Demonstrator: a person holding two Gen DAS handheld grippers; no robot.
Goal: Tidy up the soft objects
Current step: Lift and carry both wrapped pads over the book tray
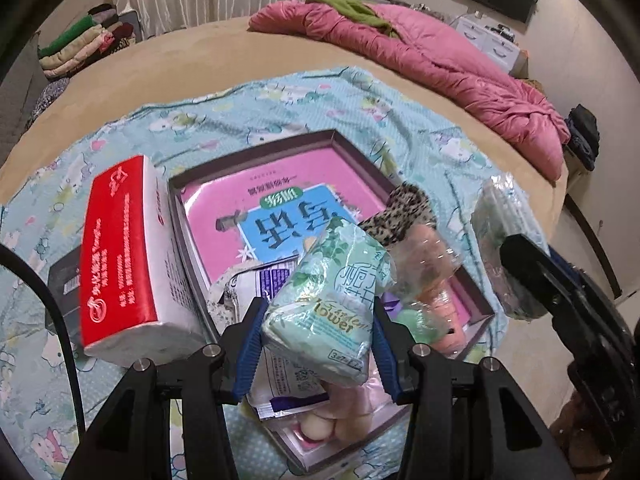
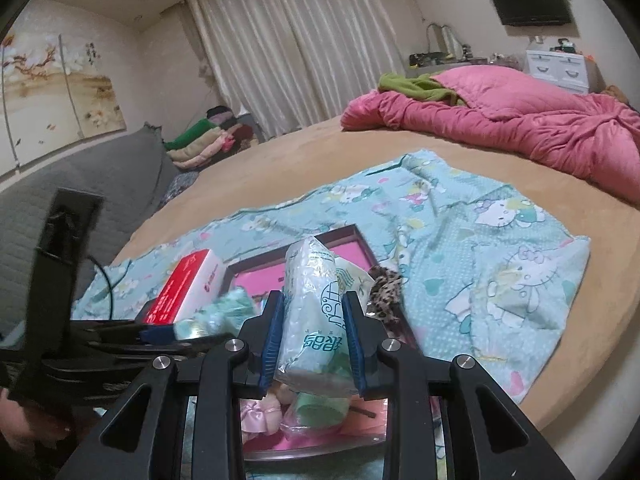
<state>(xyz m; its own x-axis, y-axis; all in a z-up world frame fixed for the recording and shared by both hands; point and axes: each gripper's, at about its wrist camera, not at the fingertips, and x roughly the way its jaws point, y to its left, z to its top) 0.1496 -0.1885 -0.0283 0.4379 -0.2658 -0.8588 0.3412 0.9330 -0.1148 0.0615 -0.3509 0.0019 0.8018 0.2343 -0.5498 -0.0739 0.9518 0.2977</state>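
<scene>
Left hand-held gripper (image 1: pixel 316 320): closed narrowly on a soft mint-green plastic-wrapped tissue pack printed with flowers (image 1: pixel 332 300); the blue pads (image 1: pixel 246 344) are pressed into both of its sides, and it is carried above the near end of the box.
Right hand-held gripper (image 2: pixel 314 332): closed narrowly on a second pale-green plastic-wrapped tissue pack with teal lettering (image 2: pixel 312 316), held upright, its long axis running up and away along the fingers.
Below both packs: a shallow dark-rimmed cardboard box with a pink printed lining (image 1: pixel 332 138), already holding pink and cream soft items and clear-wrapped packets at its near end.
Key relation: the box is judged to lie straight beneath and slightly ahead of both hand-held grippers; the left one is pointed more steeply down into it and seems nearer to a drop, while the right one is seen at the box's right edge in the left wrist view.
Beside the box: a red-and-white soft tissue brick (image 1: pixel 124 256), standing against the left wall, outside it.
Far rim: a leopard-print fabric piece (image 1: pixel 404 216), draped at the right side.
Underneath: a light-blue cartoon-print cloth (image 1: pixel 280 104), spread on a tan bed (image 1: pixel 200 52).
Farther off: a crumpled pink quilt (image 1: pixel 440 60).
</scene>
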